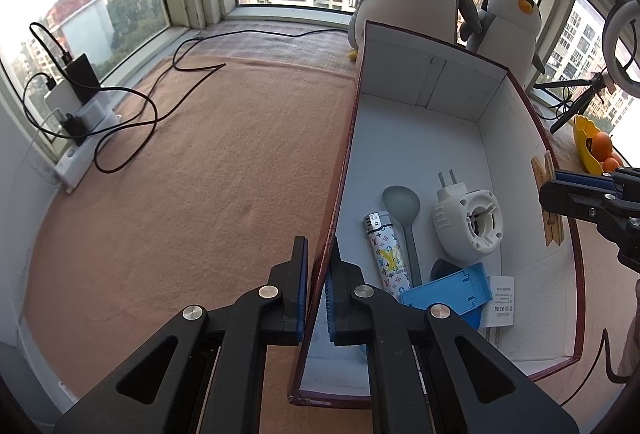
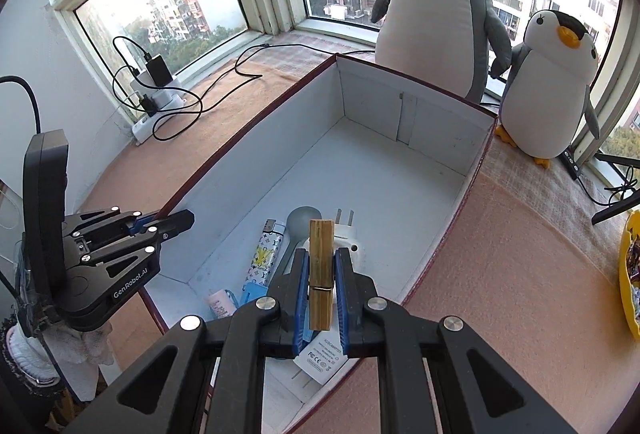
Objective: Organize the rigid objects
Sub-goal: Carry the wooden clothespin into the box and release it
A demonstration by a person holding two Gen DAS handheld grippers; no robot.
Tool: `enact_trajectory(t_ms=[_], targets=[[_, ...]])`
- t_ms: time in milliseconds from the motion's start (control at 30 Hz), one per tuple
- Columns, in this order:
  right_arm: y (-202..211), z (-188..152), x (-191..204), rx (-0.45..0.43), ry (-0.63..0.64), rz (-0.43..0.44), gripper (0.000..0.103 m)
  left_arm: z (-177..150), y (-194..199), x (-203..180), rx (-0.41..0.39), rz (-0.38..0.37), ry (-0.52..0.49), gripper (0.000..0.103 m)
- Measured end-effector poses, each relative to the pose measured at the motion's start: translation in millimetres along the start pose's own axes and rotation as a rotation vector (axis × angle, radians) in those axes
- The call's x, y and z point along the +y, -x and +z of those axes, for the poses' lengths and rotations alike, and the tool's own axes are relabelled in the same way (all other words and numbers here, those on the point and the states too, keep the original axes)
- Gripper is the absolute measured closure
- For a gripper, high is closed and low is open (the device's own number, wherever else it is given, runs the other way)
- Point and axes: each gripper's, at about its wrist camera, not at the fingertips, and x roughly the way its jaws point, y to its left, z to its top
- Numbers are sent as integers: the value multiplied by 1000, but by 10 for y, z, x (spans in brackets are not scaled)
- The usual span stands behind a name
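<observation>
Two grippers work: the left gripper [image 1: 317, 266] clamps the box [image 1: 420, 86] side wall; the right gripper [image 2: 321, 276] pinches a wooden clothespin [image 2: 321, 270] upright between its pads, above the box.

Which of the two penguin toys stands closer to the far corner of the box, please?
The larger penguin: it rises directly behind the box wall, while the smaller penguin stands off to the right.

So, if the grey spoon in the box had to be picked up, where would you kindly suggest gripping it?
Grip the spoon by its thin handle just below the bowl, coming straight down from above. It lies flat on the box floor, with the lighter close on one side and the white plug-in device on the other; its lower handle runs under the blue piece.
</observation>
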Motion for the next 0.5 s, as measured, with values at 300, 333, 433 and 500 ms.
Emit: enact_trajectory(t_ms=[300,333,433,500], targets=[[-96,45,118,19,38,19,85,5,-3,-4,-1,-3,-1,97],[-95,44,124,18,39,17,80,8,-4,-6,-1,-3,-2,97],[-63,39,141,0,43,5,54,15,-9,-15,-1,-3,-1,97],[-55,40,138,2,42,9,52,17,-10,-17,-1,-4,-1,97]])
